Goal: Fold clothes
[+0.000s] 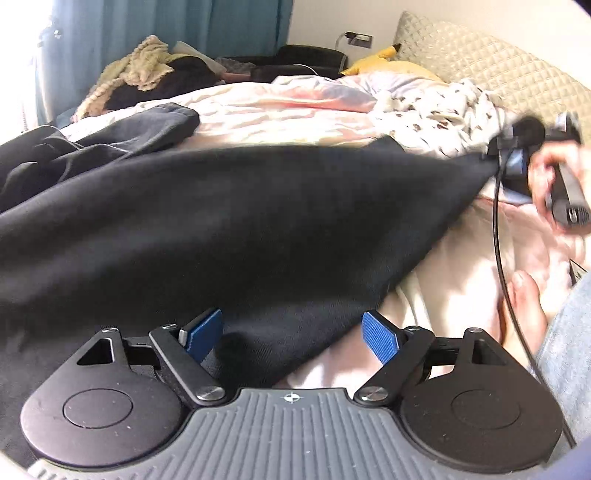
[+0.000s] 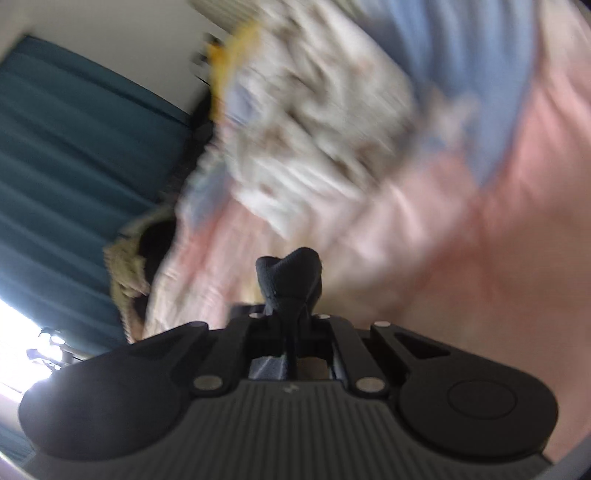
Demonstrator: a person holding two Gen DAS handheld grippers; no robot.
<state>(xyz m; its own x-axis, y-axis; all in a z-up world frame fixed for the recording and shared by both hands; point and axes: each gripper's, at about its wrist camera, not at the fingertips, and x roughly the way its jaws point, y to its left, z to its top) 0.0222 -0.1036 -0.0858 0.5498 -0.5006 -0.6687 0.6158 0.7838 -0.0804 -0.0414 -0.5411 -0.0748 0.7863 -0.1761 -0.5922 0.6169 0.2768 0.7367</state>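
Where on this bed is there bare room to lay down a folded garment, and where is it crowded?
Bare pink sheet lies between the black garment and the person's foot. More shows between the dark clothes and the spotted cloth. The left side and the head end by the pillow are crowded.

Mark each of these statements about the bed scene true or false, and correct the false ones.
1. The left gripper is open, its blue-padded fingers spread. True.
2. The right gripper is empty. False: it is shut on a corner of the large black fabric garment.
3. The garment lies on a pale pink bedsheet. True.
4. The curtain behind the bed is red. False: the curtain is teal.
5. A yellow soft toy sits near the quilted headboard. True.
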